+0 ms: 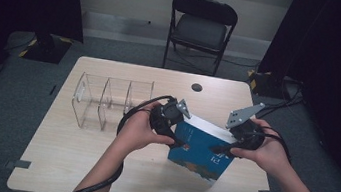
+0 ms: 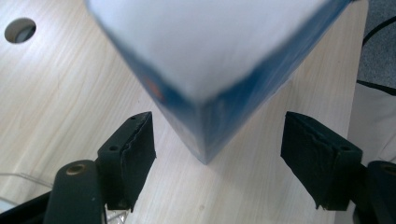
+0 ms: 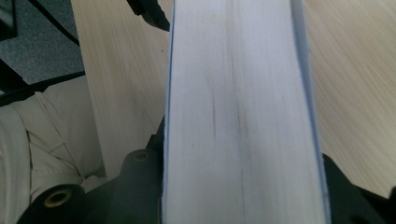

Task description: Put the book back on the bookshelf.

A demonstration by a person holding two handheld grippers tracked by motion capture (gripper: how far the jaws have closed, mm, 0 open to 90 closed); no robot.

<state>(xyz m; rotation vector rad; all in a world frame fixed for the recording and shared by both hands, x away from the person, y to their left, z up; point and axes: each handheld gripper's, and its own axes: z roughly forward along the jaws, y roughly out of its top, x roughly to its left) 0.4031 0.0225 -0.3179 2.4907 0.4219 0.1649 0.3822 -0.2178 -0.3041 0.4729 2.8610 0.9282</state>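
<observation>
We hold the book (image 1: 201,151) tilted above the desk (image 1: 73,163), near the desk's right front corner, with its blue cover facing up and toward us and its white page block facing the far edge. Its long axis runs from the far left down toward the near right corner of the desk.

The right gripper (image 1: 221,148) clamps the book across its full thickness; in the right gripper view, the page block (image 3: 243,116) fills the gap between the two jaws. The left gripper (image 1: 174,141) stands with its jaws apart around the book's left corner (image 2: 205,154), and neither pad (image 2: 135,154) touches it.

We judge the book thick, stiff and fairly heavy, with a cover that looks smooth and may slip. Grip it across the thickness, close to the middle of a long edge, so that the covers squeeze the pages and the weight does not twist the jaws. A corner grip is likely to pivot.

The clear divider rack (image 1: 107,102) stands toward the desk's left far side, well apart from the book.
</observation>
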